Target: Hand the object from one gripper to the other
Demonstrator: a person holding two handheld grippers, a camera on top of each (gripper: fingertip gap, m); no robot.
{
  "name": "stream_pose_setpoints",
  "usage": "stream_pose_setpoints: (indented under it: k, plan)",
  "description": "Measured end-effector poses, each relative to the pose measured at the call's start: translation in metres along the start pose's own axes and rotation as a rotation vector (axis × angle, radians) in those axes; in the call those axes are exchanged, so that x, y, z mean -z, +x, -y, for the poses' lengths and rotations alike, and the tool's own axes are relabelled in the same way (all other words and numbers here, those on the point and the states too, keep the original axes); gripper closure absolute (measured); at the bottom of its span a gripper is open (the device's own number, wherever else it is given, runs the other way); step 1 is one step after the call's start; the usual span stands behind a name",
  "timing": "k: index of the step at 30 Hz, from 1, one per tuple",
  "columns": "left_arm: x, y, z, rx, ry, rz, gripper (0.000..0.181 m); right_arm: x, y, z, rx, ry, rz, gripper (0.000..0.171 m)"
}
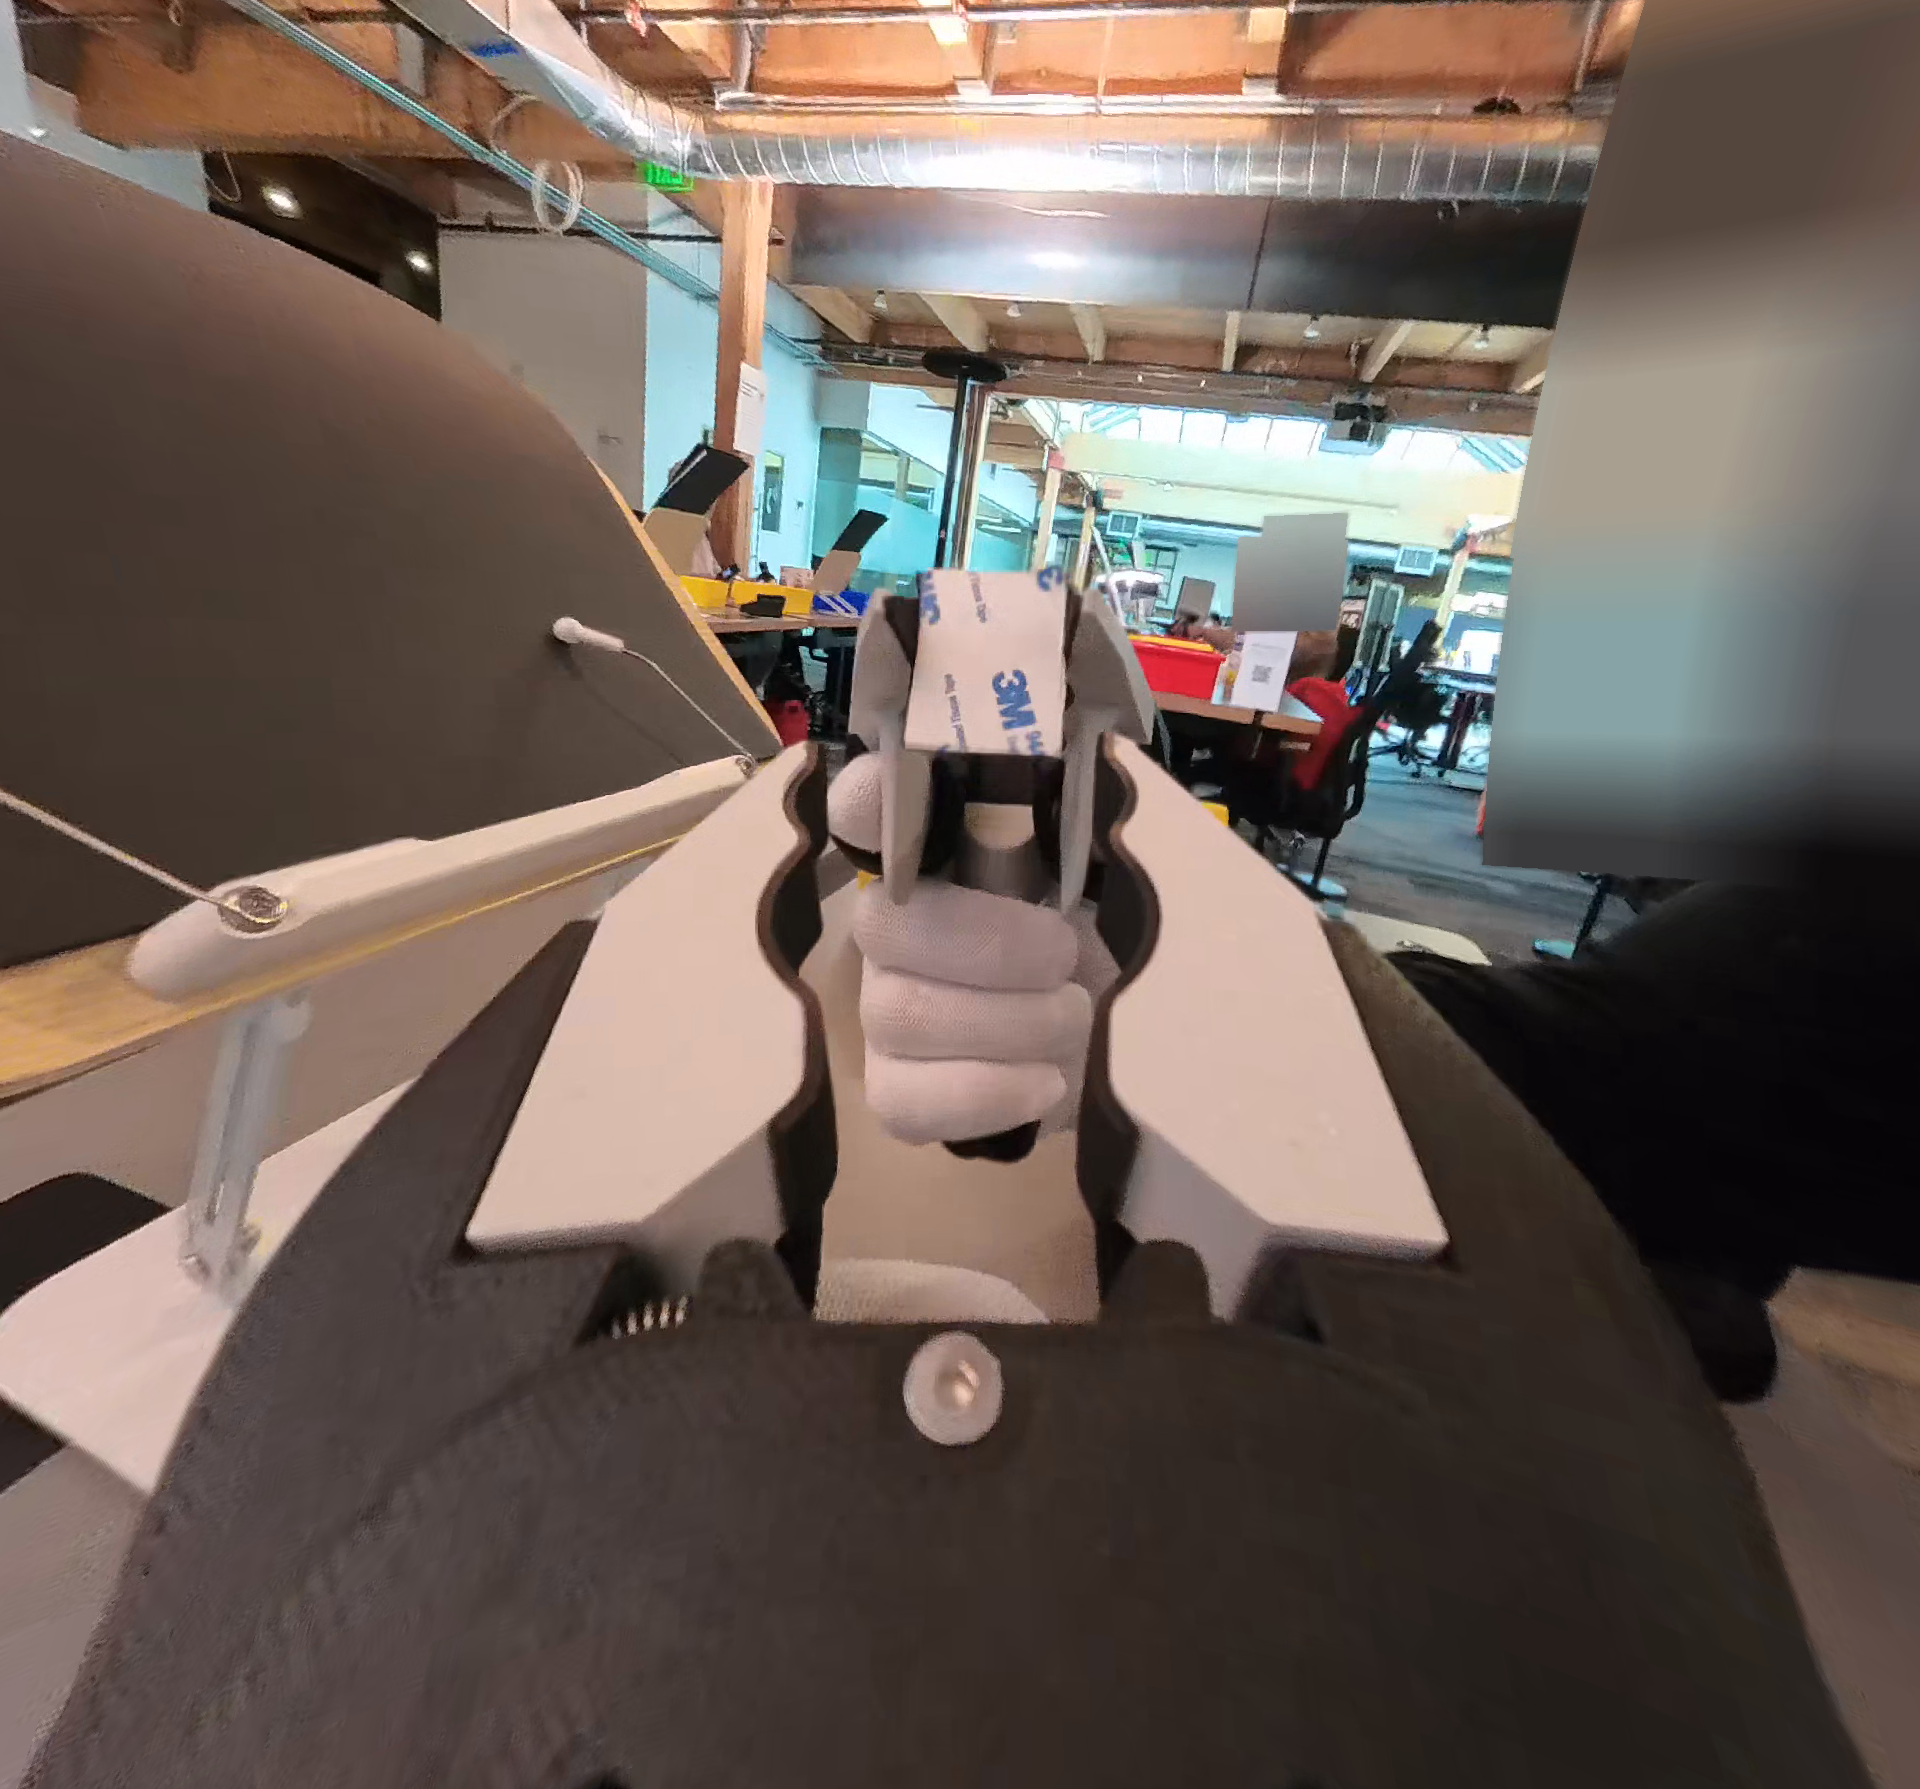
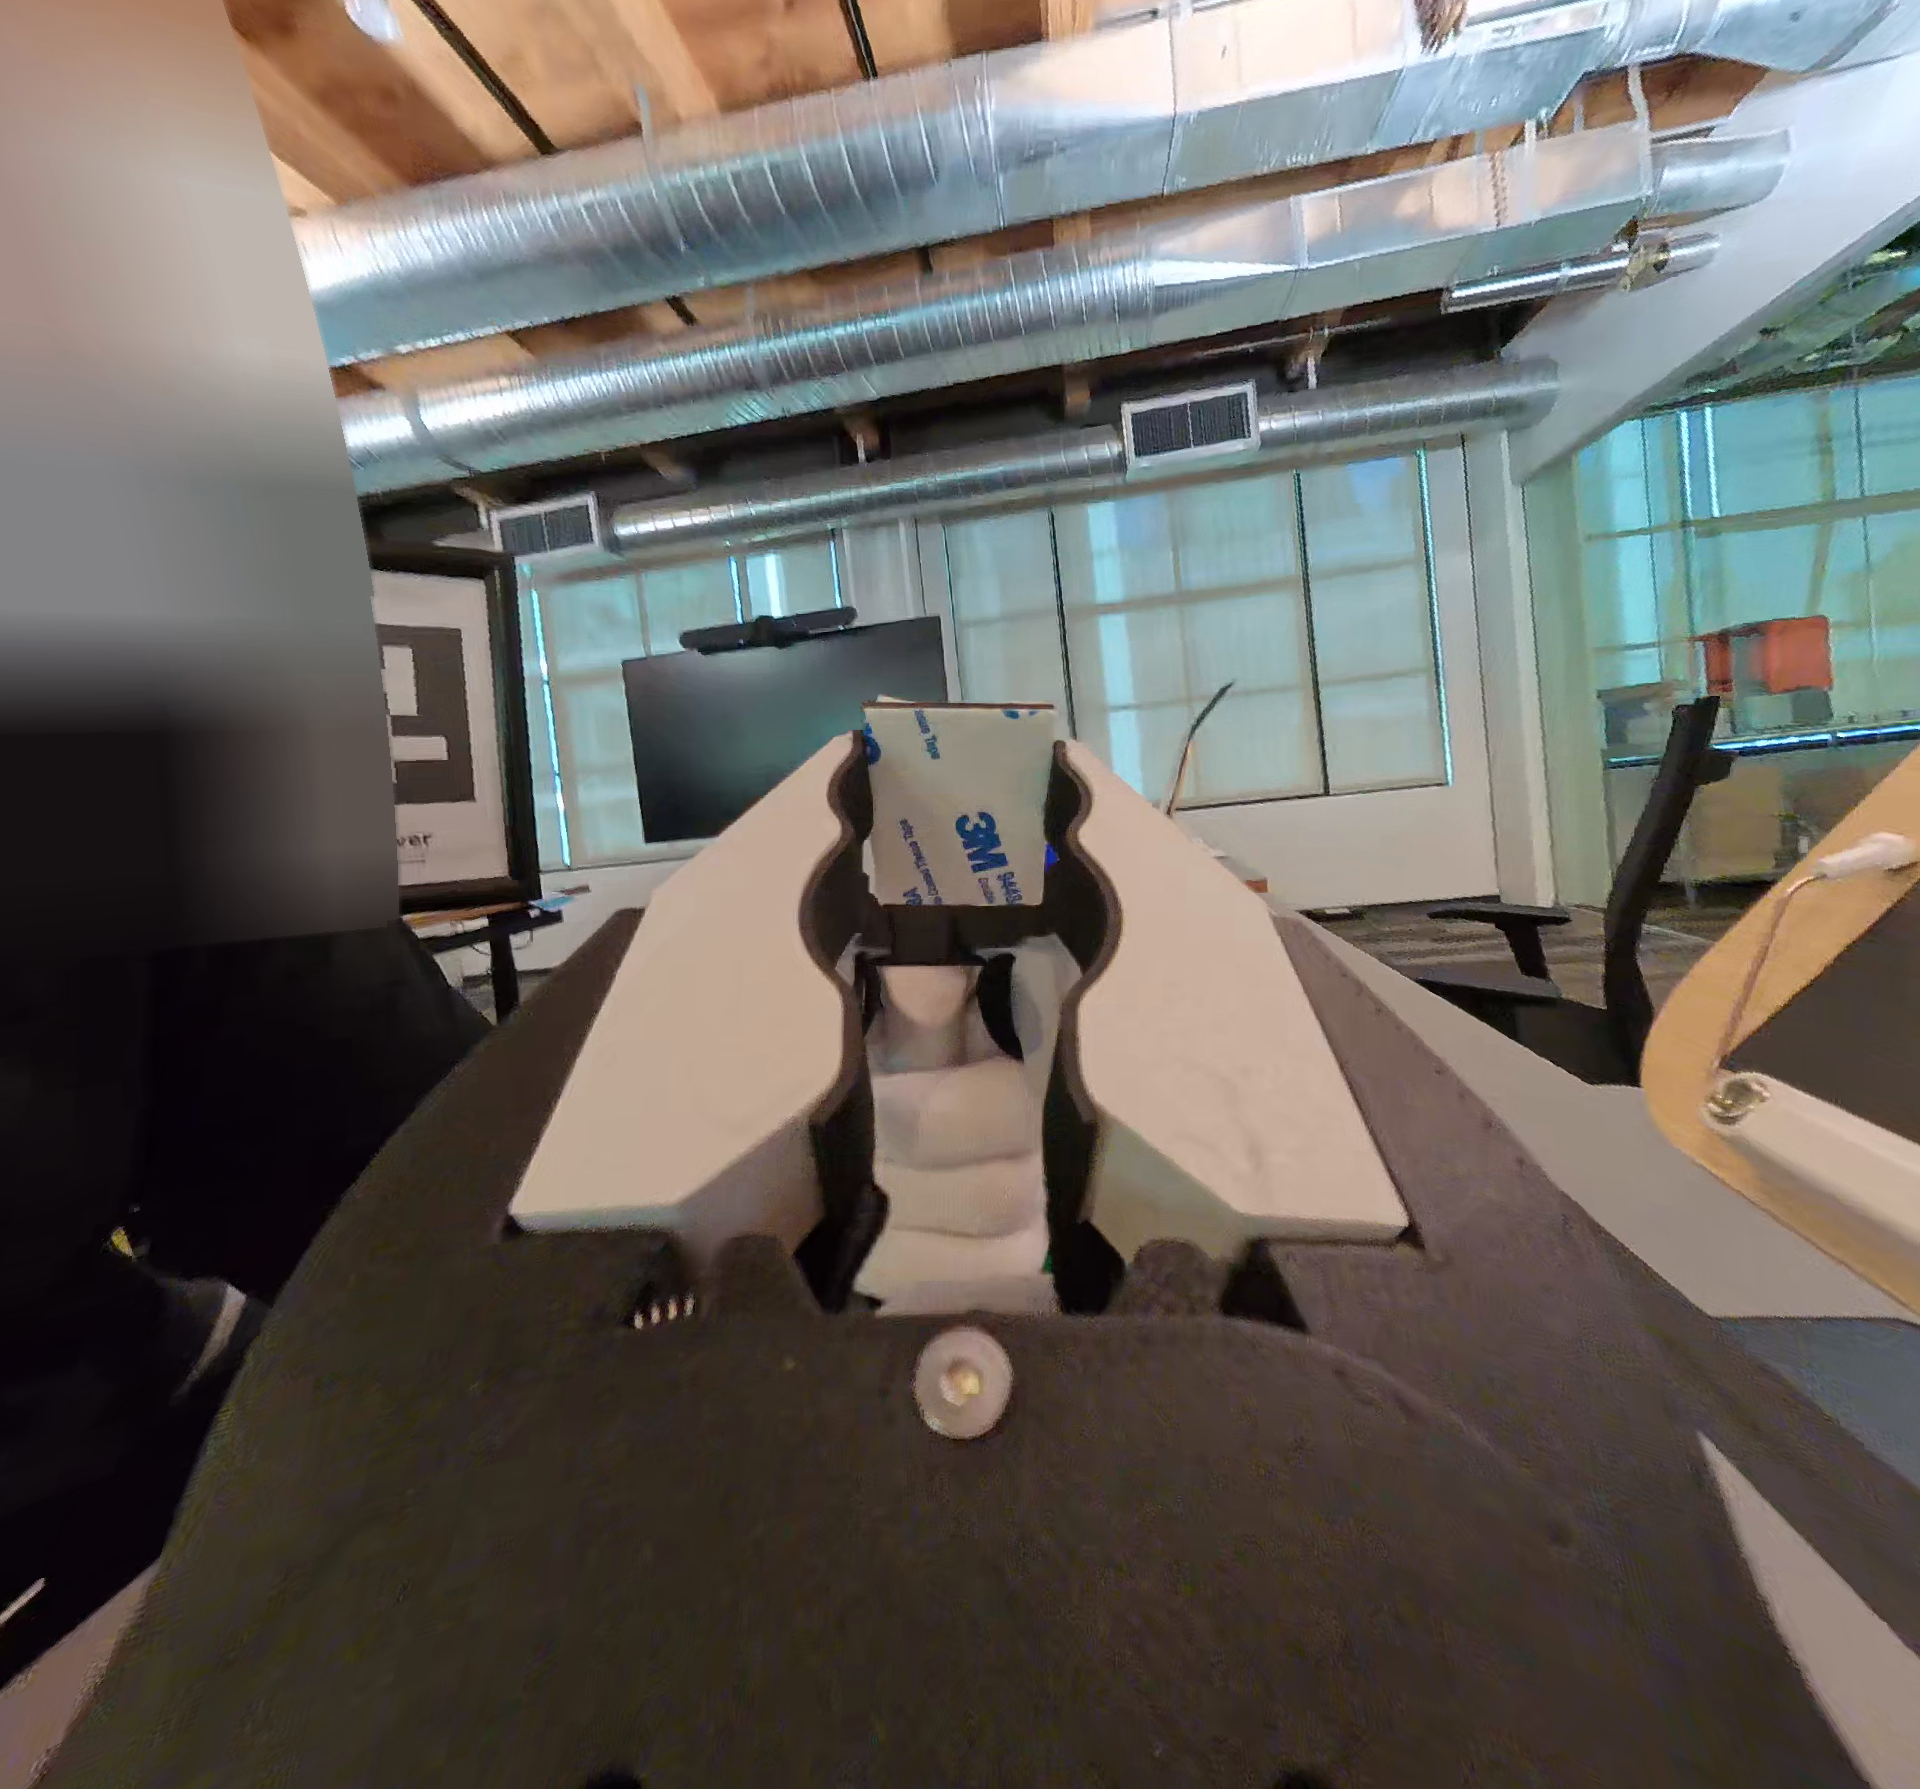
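Left of the pad and far bigger than it, a dark curved board (image 1: 260, 544) with a wooden edge fills that side of the left wrist view. A white bar and a thin wire are fixed to it.

Below the pad, the left gripper (image 1: 966, 773) has its jaws spread. They stand wider than the pad and touch nothing. Facing it from beyond the pad is the right gripper (image 2: 956, 773), carried by a white-gloved hand (image 1: 966, 1012) just under the pad.

The right gripper's jaws are closed on the pad's two side edges near their tips, so the pad is in the air, upright, with its upper edge clear above the fingers.

The pad (image 2: 956, 814) is a small white rectangle with blue print on its liner, apparently backed adhesive foam. It is probably very light, a little springy and bendable rather than stiff. Its liner looks smooth, so it may slip under a weak pinch.

The best hold is likely across the free upper part, clear of the right gripper's fingertips, squeezing gently so it does not buckle.
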State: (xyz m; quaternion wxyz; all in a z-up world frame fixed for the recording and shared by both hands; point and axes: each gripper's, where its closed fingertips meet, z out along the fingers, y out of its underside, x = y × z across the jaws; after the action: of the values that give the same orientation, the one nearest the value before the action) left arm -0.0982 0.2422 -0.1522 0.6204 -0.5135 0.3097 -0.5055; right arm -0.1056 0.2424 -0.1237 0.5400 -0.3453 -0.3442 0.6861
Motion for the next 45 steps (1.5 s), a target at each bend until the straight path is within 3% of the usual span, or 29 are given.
stream_pose_setpoints:
  k: [11,19,23,27,34,37,45]
  plan:
    - [-0.006,0.006,-0.006,0.014,0.007,-0.005,0.151,-0.004,-0.004,-0.007,-0.025,0.021,0.01,0.141]
    - [-0.005,0.005,-0.006,-0.027,-0.001,0.008,0.153,-0.003,-0.005,-0.009,-0.01,-0.004,0.011,0.14]
    - [-0.002,0.001,-0.005,-0.12,-0.085,0.041,0.153,0.001,-0.004,-0.007,0.065,-0.087,0.004,0.129]
    - [0.006,-0.013,-0.009,-0.282,-0.28,0.134,0.152,0.014,0.004,-0.003,0.203,-0.267,-0.046,0.121]
    - [0.029,-0.028,-0.043,-0.648,-0.767,0.277,0.152,0.042,0.01,-0.027,0.62,-0.838,-0.15,0.123]
    - [0.029,-0.023,-0.055,-0.706,-0.847,0.266,0.152,0.048,0.011,-0.049,0.725,-0.996,-0.137,0.125]
    - [0.031,-0.023,-0.071,-0.854,-0.976,0.28,0.152,0.058,0.016,-0.088,0.839,-1.197,-0.098,0.131]
